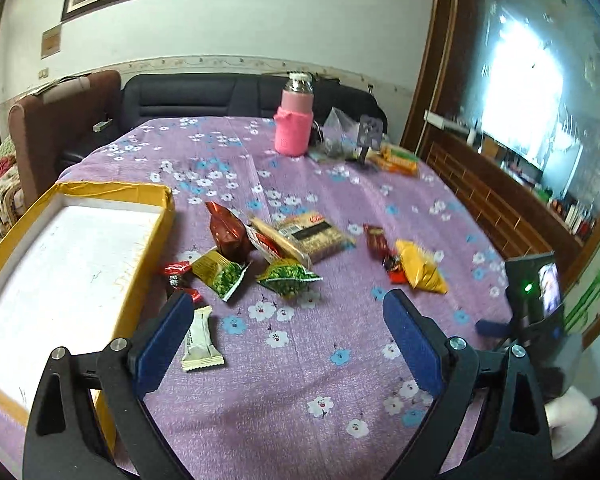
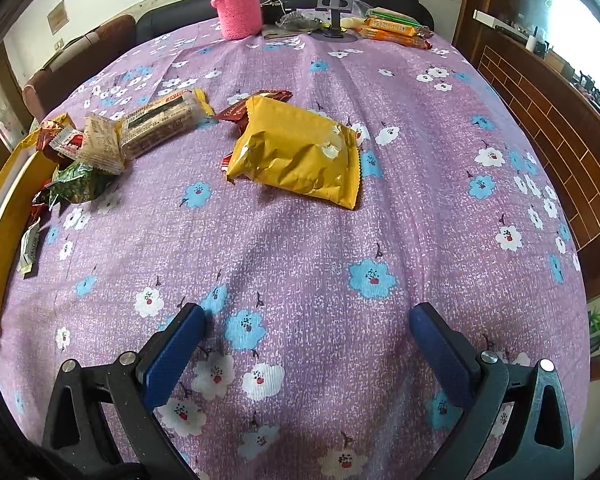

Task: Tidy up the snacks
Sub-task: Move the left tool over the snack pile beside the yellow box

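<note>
Left gripper [image 1: 287,300]: tilted down over the table, fingers [image 1: 161,344] spread wide, nothing between them; a white snack bar [image 1: 199,340] lies just beside the left finger.
Right gripper [image 2: 306,314]: aimed steeply down at bare cloth, fingers [image 2: 171,354] wide apart and empty.
Table [image 1: 300,360]: covered with a purple cloth printed with white and blue flowers.
Box [image 1: 59,264]: yellow, open, white inside, at the left edge of the left view; no snacks visible inside it.
Snacks: scattered at centre frame, just right of the box.
Count: two green packets [image 1: 219,276], one dark red bag [image 1: 227,236], one long cracker pack [image 1: 312,236], one yellow packet [image 2: 295,152] resting on small red wrappers.
Far edge: one pink-sleeved bottle [image 1: 293,120], orange packs [image 2: 396,30].
Room: dark sofa [image 1: 203,96], framed picture, bright window at upper right.
</note>
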Available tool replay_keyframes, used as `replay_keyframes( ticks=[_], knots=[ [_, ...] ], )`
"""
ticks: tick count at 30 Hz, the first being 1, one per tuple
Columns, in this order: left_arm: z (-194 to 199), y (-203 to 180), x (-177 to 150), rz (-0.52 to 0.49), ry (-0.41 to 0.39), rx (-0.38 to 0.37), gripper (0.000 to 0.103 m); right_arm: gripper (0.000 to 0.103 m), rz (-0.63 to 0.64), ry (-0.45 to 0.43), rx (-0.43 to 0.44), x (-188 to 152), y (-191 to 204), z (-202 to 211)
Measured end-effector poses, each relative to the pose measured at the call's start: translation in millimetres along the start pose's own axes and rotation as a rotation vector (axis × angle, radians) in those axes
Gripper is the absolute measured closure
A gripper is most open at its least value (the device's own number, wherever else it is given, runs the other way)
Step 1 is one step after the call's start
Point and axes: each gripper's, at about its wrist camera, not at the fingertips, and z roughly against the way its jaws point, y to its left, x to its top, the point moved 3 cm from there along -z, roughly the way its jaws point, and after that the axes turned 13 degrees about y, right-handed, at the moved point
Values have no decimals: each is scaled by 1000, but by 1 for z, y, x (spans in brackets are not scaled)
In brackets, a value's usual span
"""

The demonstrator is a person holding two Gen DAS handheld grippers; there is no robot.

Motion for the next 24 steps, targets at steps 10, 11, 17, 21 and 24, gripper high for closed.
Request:
replay_keyframes(
  ticks=[10,11,17,21,24],
  knots=[
    [4,2,-6,2,-5,-4,7,0,-7,-8,-1,-2,-1,1],
    [3,2,-6,3,-3,-5,7,0,-6,-8,-1,-2,-1,1],
    [9,6,-5,20,-45,24,7,0,-7,-8,-1,-1,0,1],
    [41,25,4,53,-197,72,6,1,-1,-7,0,-3,-1,1],
    [66,49,12,63,-291,108,4,14,15,-28,27,-5,-4,9]
  ],
)
